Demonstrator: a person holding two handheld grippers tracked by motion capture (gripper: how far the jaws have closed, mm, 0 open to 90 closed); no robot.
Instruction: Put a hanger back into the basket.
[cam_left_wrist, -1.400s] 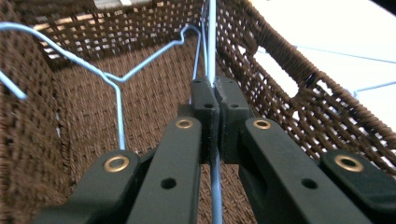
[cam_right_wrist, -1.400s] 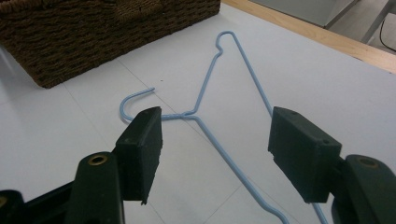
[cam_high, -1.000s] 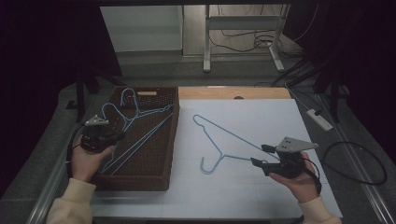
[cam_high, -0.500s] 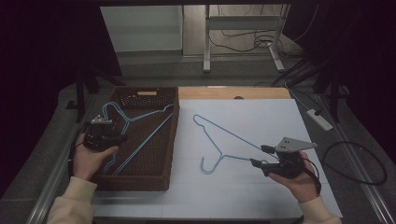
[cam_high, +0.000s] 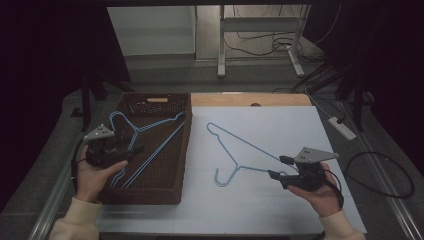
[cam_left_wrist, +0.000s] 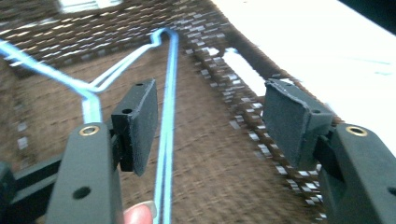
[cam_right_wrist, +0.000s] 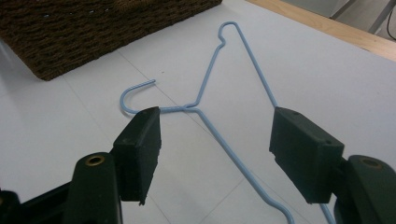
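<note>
My left gripper (cam_high: 131, 148) has just opened, dropping one hanger (cam_left_wrist: 166, 135) into the basket (cam_high: 165, 187). My right gripper (cam_high: 276, 168), jaws apart, should close squarely on the near hanger (cam_high: 235, 145).

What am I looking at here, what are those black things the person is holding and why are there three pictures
A person sits at a table and holds a hand-held grasping tool in each hand; there is no robot arm. The high view looks down from above. The other two pictures come from cameras riding on each tool, looking along its two black jaws.

The left tool is over a brown woven basket that holds a blue wire hanger. Its jaws have just been opening; the wire runs between them, but the pads are not pressing on it.

The right tool stands open around the wire of a second blue hanger lying on the white tabletop. Nothing is held.
</note>
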